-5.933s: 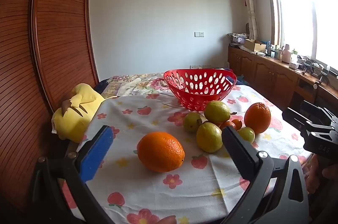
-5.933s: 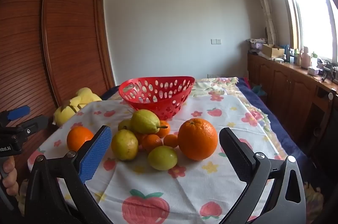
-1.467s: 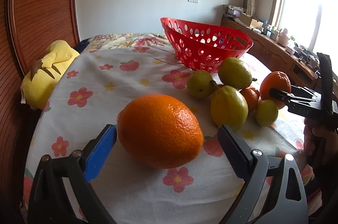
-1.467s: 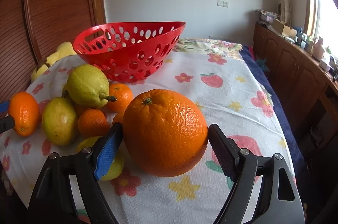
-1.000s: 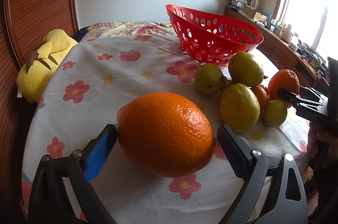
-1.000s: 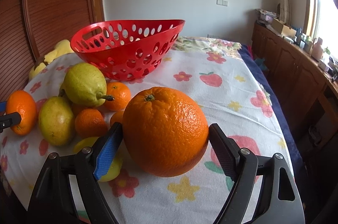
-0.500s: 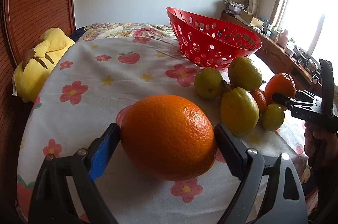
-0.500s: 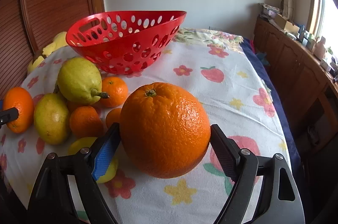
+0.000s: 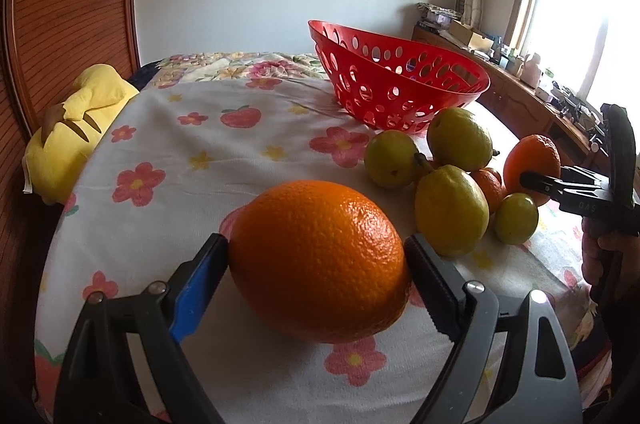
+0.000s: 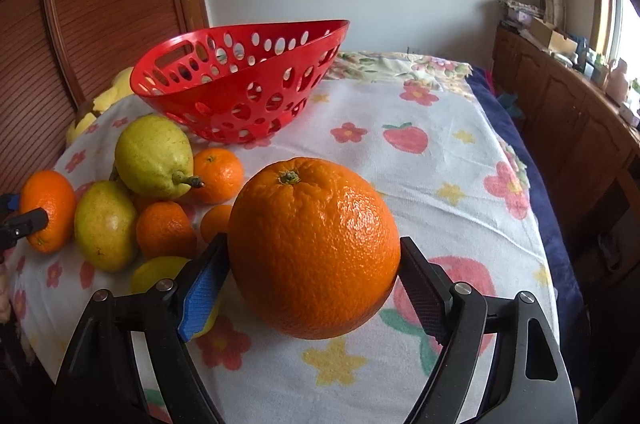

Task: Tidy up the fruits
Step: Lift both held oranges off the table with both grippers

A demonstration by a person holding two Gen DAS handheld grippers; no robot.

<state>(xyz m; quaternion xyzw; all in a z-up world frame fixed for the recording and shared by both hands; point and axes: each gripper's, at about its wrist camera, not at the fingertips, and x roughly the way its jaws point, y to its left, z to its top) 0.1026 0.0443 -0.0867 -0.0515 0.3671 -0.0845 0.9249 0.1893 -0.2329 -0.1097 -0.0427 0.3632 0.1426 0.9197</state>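
Note:
My left gripper (image 9: 316, 240) has a big orange (image 9: 320, 256) between its jaws, which are closing; both pads touch its sides. In the right wrist view my right gripper (image 10: 313, 241) is shut on a second big orange (image 10: 316, 256), stem up. A red perforated basket (image 9: 400, 92) stands empty at the back of the flowered tablecloth (image 9: 180, 164). Between the two oranges lies a cluster of pears (image 10: 154, 156) and tangerines (image 10: 218, 170). The right gripper with its orange (image 9: 532, 160) also shows at the right edge of the left wrist view.
A yellow plush toy (image 9: 76, 128) lies off the table's left edge by the wooden wardrobe (image 9: 72, 4). A low wooden cabinet (image 10: 580, 128) runs along the right wall under the window. A hand (image 9: 600, 252) holds the right gripper's handle.
Both grippers came in from further back until an orange sat between each pair of fingers. In the last second the left jaws narrowed onto their orange; the right grip stayed the same.

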